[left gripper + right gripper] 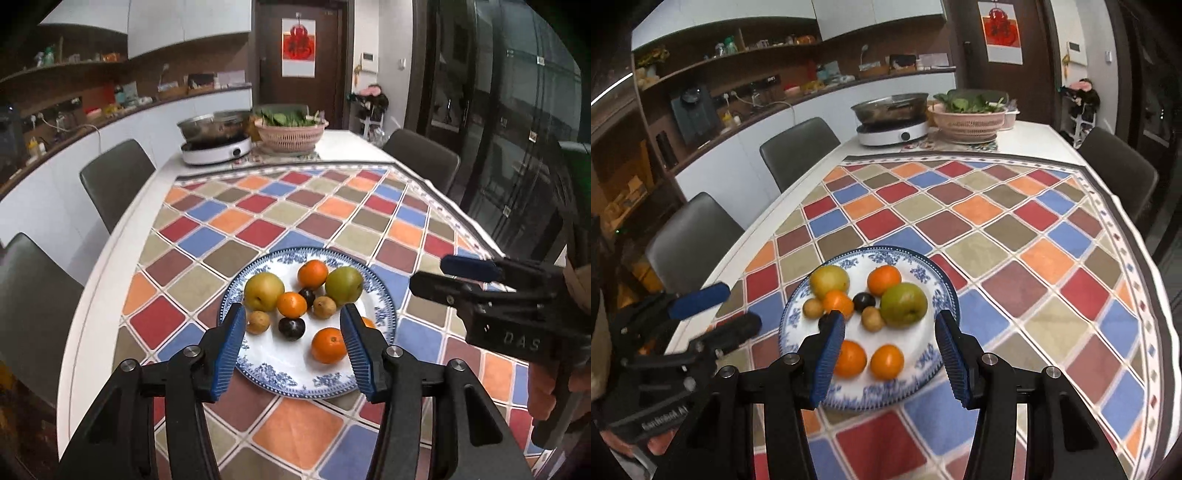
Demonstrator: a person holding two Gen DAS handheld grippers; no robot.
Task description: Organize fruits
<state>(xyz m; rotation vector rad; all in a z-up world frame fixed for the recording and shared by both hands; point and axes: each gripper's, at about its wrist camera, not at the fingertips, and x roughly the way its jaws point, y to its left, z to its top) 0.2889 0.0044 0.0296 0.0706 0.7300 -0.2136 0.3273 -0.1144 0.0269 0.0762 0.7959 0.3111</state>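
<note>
A blue-and-white plate (380, 295) (934, 280) holds several fruits: a yellow pear (263, 291) (829, 280), a green pear (344, 285) (903, 305), several oranges (328, 345) (886, 362), two dark plums (291, 328) (864, 301) and small brown fruits (324, 306) (872, 318). My left gripper (293, 319) is open and empty above the plate's near side; it also shows in the right wrist view (735, 306). My right gripper (891, 325) is open and empty over the plate; it also shows in the left wrist view (428, 275).
The plate sits on a colourful checked tablecloth (332, 206) (997, 221). At the table's far end stand an induction cooker with a steel pot (216, 142) (892, 123) and a pink basket of greens (290, 133) (967, 118). Chairs (114, 177) line both sides.
</note>
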